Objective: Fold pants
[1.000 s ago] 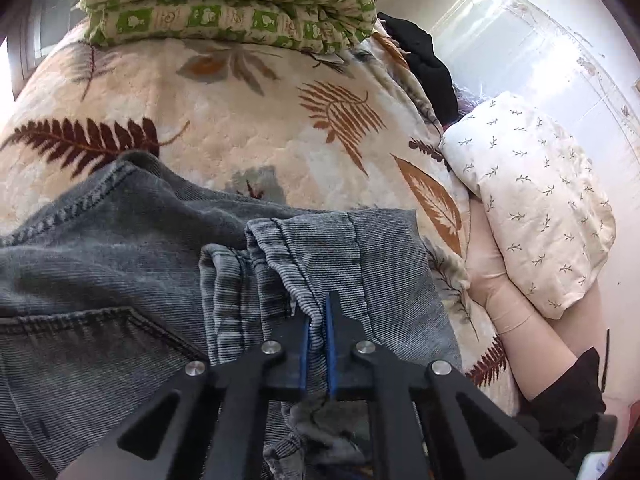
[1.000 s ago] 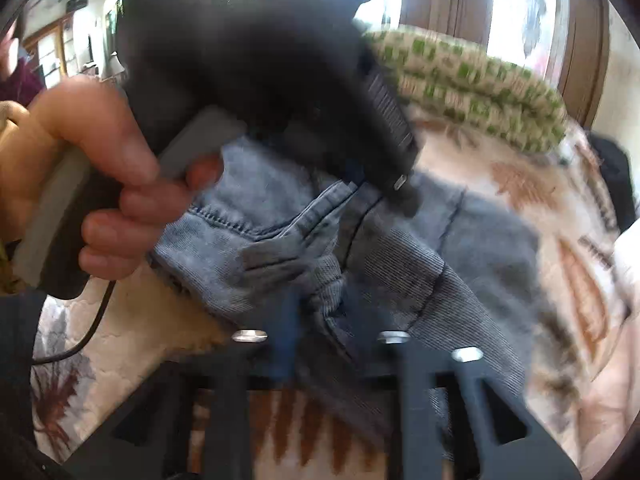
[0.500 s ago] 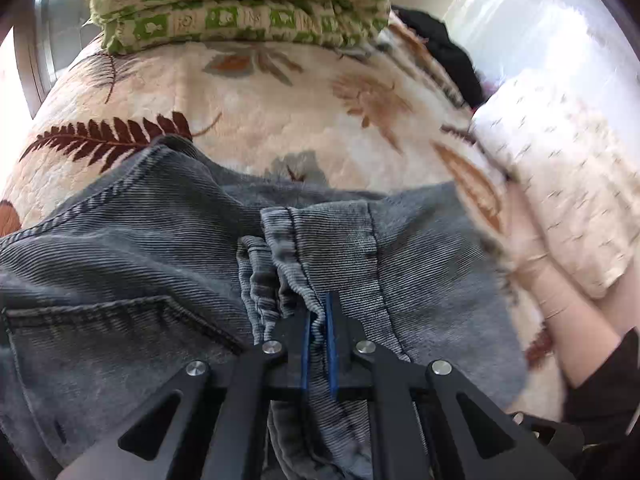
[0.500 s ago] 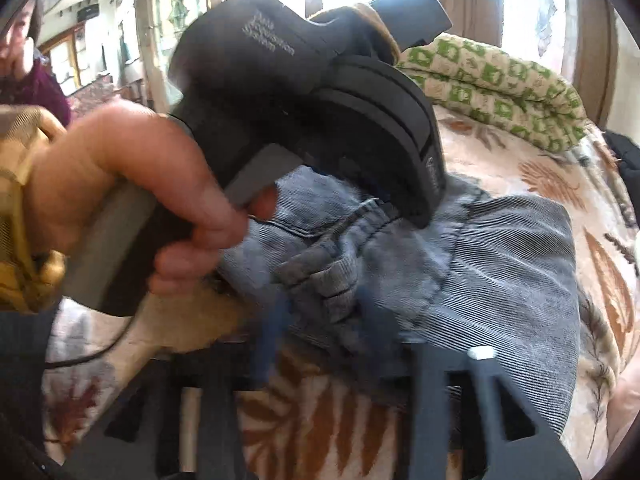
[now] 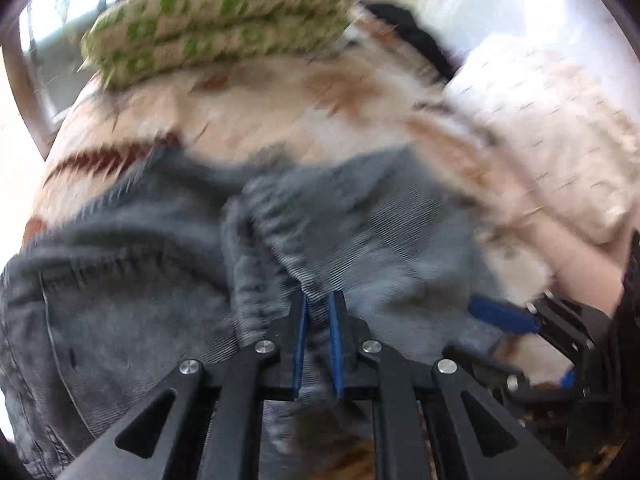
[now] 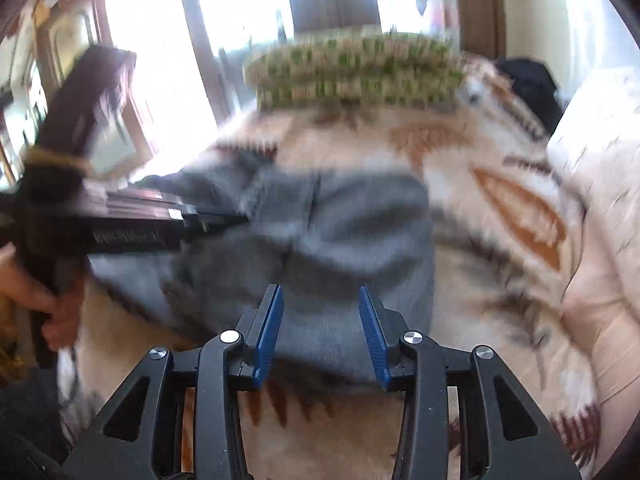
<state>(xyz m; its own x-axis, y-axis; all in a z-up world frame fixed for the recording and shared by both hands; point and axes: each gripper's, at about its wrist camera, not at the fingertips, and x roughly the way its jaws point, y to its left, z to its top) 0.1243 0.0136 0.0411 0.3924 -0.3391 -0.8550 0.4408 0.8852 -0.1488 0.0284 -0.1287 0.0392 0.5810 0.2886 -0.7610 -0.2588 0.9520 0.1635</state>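
Grey denim pants (image 5: pixel 168 304) lie bunched on a leaf-patterned bed cover (image 5: pixel 280 120). My left gripper (image 5: pixel 318 308) pinches a thick hem fold of the denim; its jaws are starting to open and the cloth still fills the narrow gap. The right wrist view shows it as a black body (image 6: pixel 120 220) held by a hand (image 6: pixel 52 312) at the left. My right gripper (image 6: pixel 320 292) hovers over the pants (image 6: pixel 340 232) with its jaws apart and closing, denim below but not pressed. One of its blue pads (image 5: pixel 500 316) shows at the right. Both views are blurred.
A folded green-checked blanket (image 5: pixel 216 28) lies at the far end of the bed (image 6: pixel 352 68). A white sprigged pillow (image 5: pixel 560 140) and a black garment (image 5: pixel 412 44) sit at the right. Windows and wooden frames stand behind.
The right gripper let go of the bunched denim, opened, and swung right over the flat part of the pants. The left gripper shifted with its fold, and the right gripper came into its view.
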